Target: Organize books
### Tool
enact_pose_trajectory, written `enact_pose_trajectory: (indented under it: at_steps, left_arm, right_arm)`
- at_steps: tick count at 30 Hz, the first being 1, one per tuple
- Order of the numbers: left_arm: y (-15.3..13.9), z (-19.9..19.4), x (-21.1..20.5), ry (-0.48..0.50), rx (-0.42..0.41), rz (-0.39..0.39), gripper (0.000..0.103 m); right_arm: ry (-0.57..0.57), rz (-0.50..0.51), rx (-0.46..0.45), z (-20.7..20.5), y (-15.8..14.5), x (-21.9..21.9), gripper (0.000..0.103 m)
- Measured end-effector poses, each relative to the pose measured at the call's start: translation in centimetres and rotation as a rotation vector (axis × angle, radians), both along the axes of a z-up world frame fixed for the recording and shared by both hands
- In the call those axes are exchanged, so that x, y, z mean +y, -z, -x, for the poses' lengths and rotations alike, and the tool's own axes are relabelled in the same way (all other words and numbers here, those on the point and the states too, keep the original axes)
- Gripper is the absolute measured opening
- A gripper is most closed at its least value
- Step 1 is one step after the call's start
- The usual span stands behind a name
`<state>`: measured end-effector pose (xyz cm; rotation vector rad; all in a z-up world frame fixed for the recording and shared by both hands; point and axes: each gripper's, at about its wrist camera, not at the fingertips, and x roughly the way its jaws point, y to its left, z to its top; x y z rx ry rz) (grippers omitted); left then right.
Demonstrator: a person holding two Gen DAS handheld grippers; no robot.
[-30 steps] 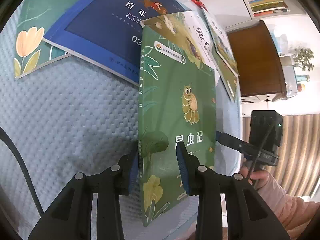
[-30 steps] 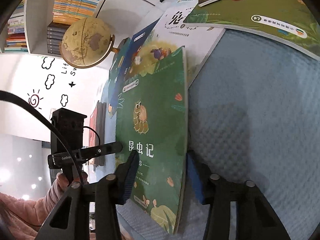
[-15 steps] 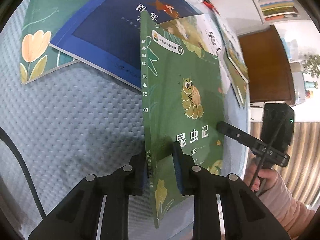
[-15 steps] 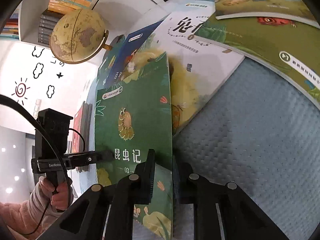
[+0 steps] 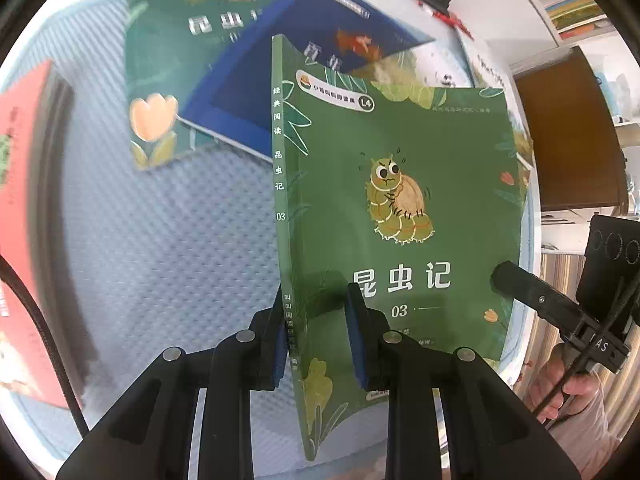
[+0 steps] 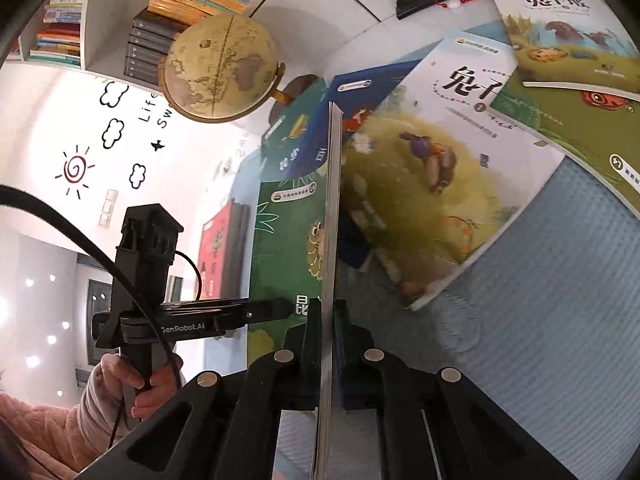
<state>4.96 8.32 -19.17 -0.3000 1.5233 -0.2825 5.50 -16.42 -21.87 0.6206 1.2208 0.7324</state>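
Both grippers pinch one green book [image 5: 400,208], held upright at frame centre above the blue mat [image 5: 160,248]: the left gripper [image 5: 316,332] is clamped at its spine, the right gripper [image 6: 326,344] shut tight on its page edge. Likely light, thin and floppy, with a glossy, slippery cover; grip near the spine

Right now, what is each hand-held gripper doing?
Left hand-held gripper: shut on the green book, at its spine.
Right hand-held gripper: shut on the green book's page edge.
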Motion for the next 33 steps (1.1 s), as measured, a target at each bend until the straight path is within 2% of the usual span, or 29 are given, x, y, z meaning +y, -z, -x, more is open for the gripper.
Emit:
enact_pose_trajectory:
  at_steps: [10, 18, 26, 33]
  left_arm:
    - [-4.8, -0.6, 2.9, -0.028, -0.101, -0.010, 0.023]
    - [-7.7, -0.6, 6.6, -0.062, -0.164, -0.020, 0.024]
    - [-9.3, -0.2, 10.5, -0.113, -0.195, -0.033, 0.024]
    - [-9.2, -0.1, 13.7, -0.161, -0.202, -0.063, 0.024]
  right_arm:
    - [0.006, -0.046, -0.063, -0.5, -4.6, 3.0, 0.006]
    - [-0.032, -0.055, -0.128, -1.1, -8.1, 6.7, 0.006]
    - [-0.073, -0.072, -0.145, -1.4, -9.4, 11.0, 0.007]
    - [-0.114, -0.087, -0.141, -1.7, -9.5, 15.0, 0.008]
